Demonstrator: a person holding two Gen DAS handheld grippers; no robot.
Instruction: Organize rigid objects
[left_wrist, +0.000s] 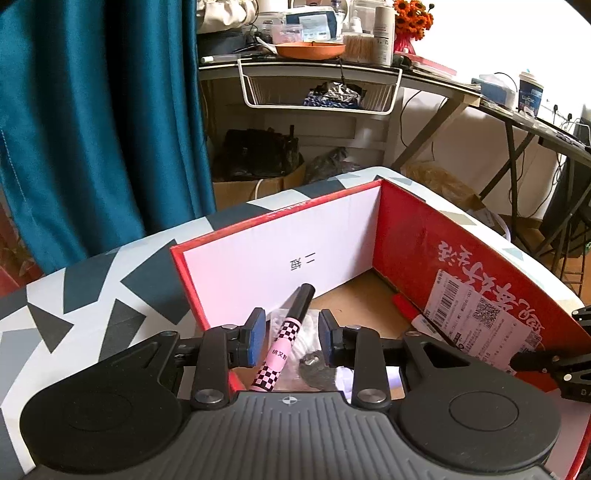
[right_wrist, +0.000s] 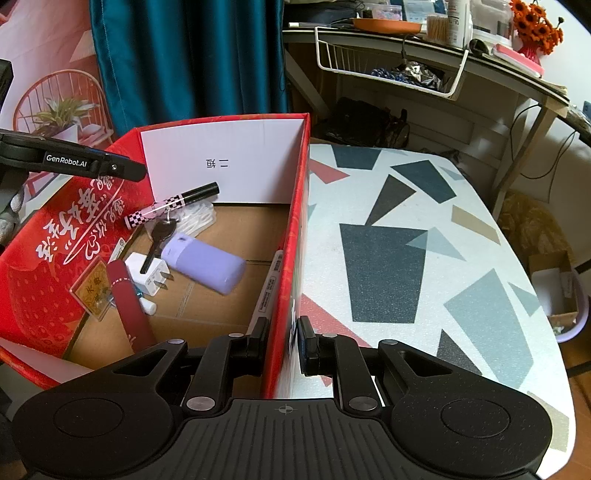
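A red cardboard box (left_wrist: 424, 236) stands on the patterned table (left_wrist: 92, 295). My left gripper (left_wrist: 291, 332) hangs over the box's near corner, open. A pink checkered pen with a black cap (left_wrist: 284, 339) lies slanted under the blue pads, which do not touch it; its cap rests against the white inner wall. In the right wrist view the pen (right_wrist: 170, 205) lies on a plastic bag (right_wrist: 195, 218) below the left gripper's finger (right_wrist: 122, 170). My right gripper (right_wrist: 282, 343) is shut on the box's red side wall (right_wrist: 295, 221).
In the box lie a black key (right_wrist: 159, 236), a purple case (right_wrist: 207, 266), a white plug (right_wrist: 147, 275), a dark red stick (right_wrist: 129, 310), a framed card (right_wrist: 92, 295) and a white marker (right_wrist: 269, 288). Bare tabletop (right_wrist: 406, 240) lies right of the box. A teal curtain (left_wrist: 92, 129) and cluttered desk (left_wrist: 314, 66) stand behind.
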